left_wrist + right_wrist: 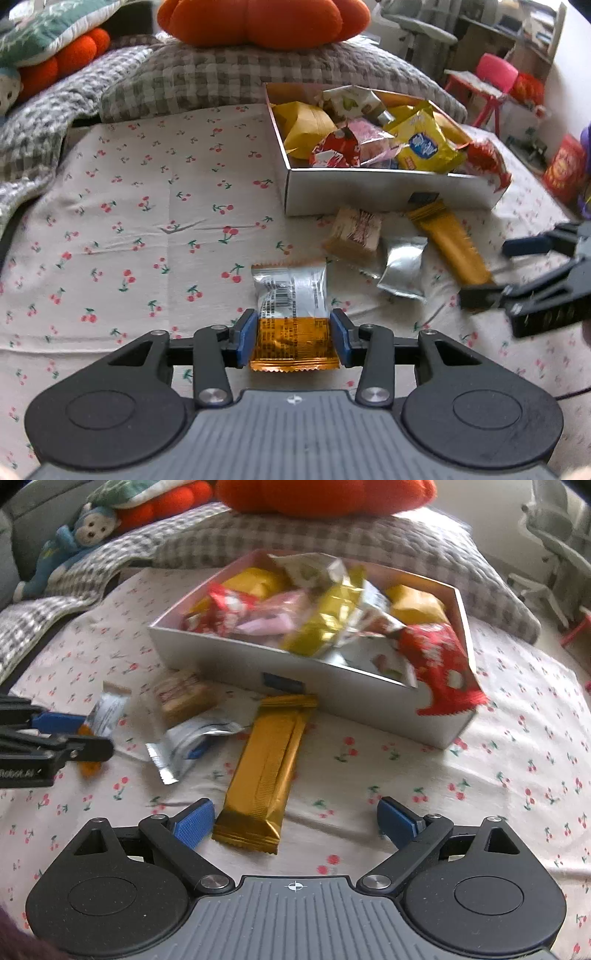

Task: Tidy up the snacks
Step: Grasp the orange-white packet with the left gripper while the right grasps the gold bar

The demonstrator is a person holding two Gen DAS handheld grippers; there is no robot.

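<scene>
A white box full of snack packets stands on the cherry-print bedsheet; it also shows in the right wrist view. My left gripper is shut on a silver-and-orange snack packet, its pads pressing both sides. My right gripper is open and empty, its jaws straddling the near end of a long gold bar packet. A silver packet and a beige wafer packet lie loose in front of the box.
A red packet hangs over the box's right corner. Grey checked pillows and orange plush cushions lie behind the box. A blue plush toy sits at the back left. A red stool stands beyond the bed.
</scene>
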